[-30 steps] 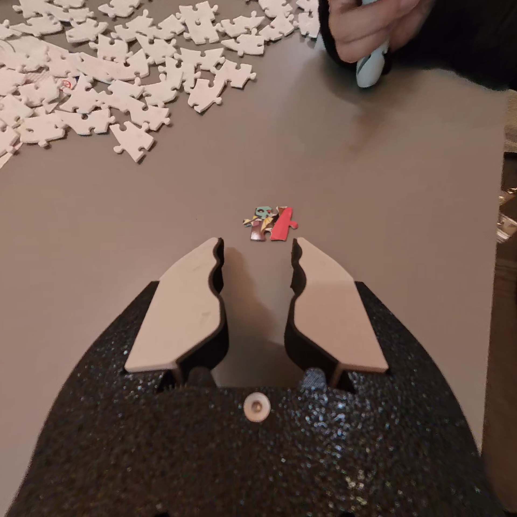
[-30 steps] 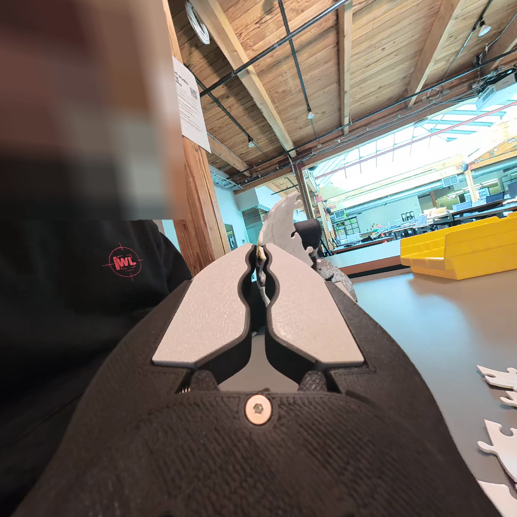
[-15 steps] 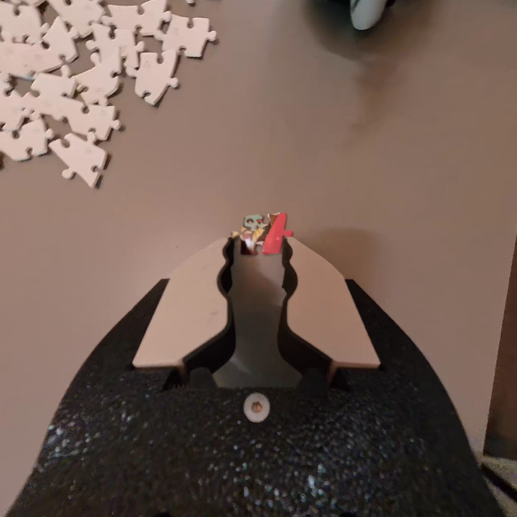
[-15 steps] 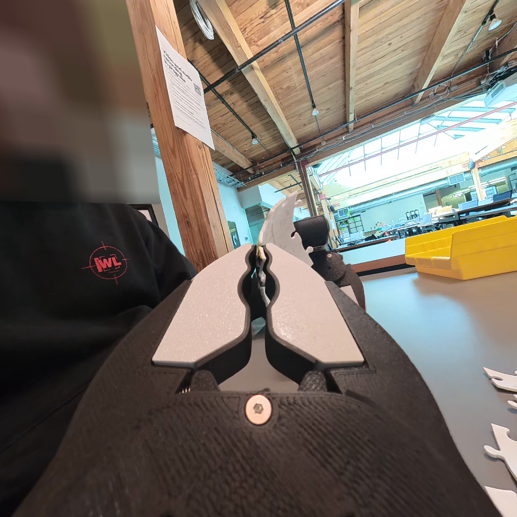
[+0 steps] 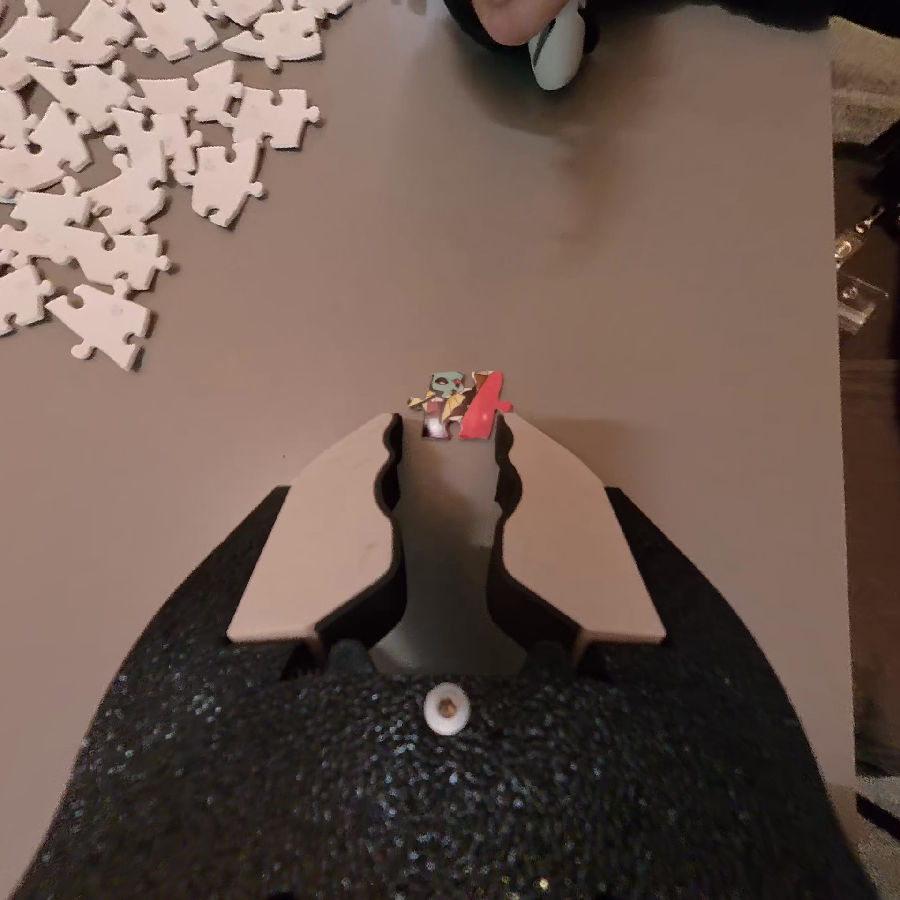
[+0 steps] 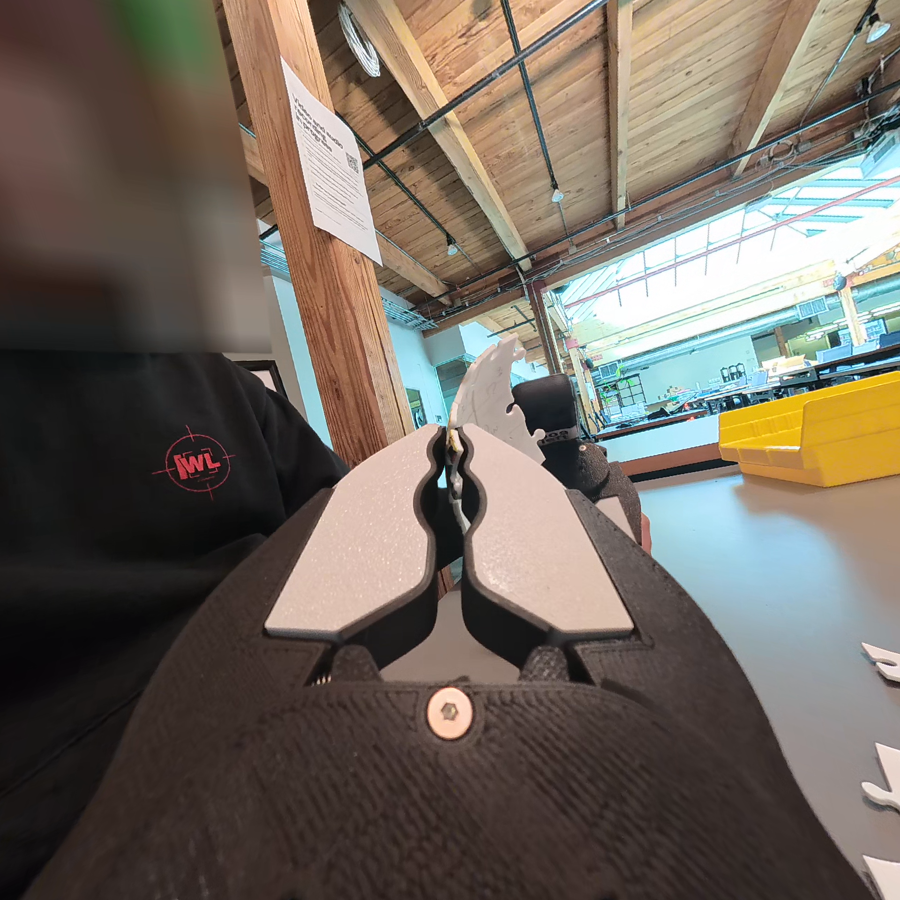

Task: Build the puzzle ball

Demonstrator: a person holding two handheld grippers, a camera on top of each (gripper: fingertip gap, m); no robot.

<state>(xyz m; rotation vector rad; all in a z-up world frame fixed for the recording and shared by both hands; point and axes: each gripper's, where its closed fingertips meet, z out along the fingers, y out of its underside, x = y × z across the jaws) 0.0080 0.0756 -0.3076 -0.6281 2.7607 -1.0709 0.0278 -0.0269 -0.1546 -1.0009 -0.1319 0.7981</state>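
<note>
Loose puzzle pieces (image 5: pixel 121 146): white backs up, heaped at upper left of the grey table (image 5: pixel 633 341); a few more along the right edge in the right wrist view.
Left gripper (image 5: pixel 448 423): released, jaws spread, pointing down at the table; fingertips (image 5: pixel 384 428) flank the near end of the coloured pair.
Coloured pieces (image 5: pixel 460 406): two joined pieces, printed side up, flat on the table; near end sits between the spread tips, far end juts past them; contact with either tip cannot be told.
Hand (image 5: pixel 511 24): at top edge right of centre, black sleeve, wrapped around a white handle (image 5: pixel 557 53).
Table edge: right side of the left wrist view, dark clutter beyond, too dim to name.
Person: black top at left of the right wrist view.
Wooden post (image 6: pixel 321 253): behind the person, white paper sheet (image 6: pixel 333 170) pinned on it.
Right gripper (image 6: pixel 454 431): clenched on the curved white assembly, raised off the table.
Curved white assembly (image 6: pixel 492 394): several joined pieces, white inner face toward the camera, standing up past the tips.
Yellow bin (image 6: pixel 818 433): far right on the table, well apart.
</note>
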